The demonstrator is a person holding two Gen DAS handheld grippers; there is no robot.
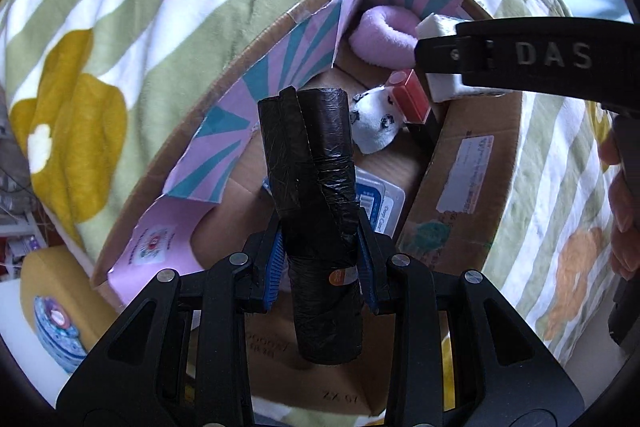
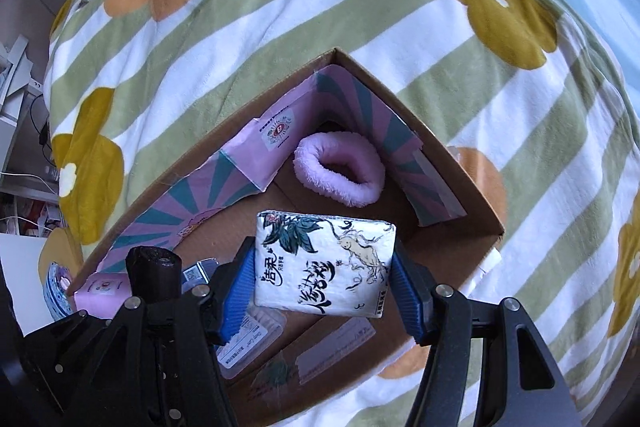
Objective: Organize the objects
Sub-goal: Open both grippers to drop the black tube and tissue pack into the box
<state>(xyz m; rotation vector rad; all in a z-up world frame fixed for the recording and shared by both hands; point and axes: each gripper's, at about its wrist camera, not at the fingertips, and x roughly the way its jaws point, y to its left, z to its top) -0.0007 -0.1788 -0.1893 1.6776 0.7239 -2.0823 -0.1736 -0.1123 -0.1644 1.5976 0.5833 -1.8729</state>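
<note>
Left gripper (image 1: 320, 263) clamps a roll of black bin bags (image 1: 316, 211) between its blue pads, holding it over the open cardboard box (image 1: 460, 167) that sits on the flowered, striped blanket (image 1: 140, 27) of the bed. To set it down well, I would lower it into the bare cardboard patch at the near left of the box, lengthwise along the patterned wall, and let go only once it rests, since a roll may turn over toward the flat blue-and-white pack (image 1: 380, 203) beside it. The roll is crinkled, glossy plastic with a loose flap and a small orange sticker near the pads. Further in lie a panda-print sock (image 1: 376, 123), a red box (image 1: 412, 95) and a pink fluffy ring (image 2: 340, 167) in the far corner. Right gripper (image 2: 324, 273) holds a white tissue pack (image 2: 326, 263) printed with leaves and black characters, also above the box; it looks soft, so a gentle release low down should suit it.
</note>
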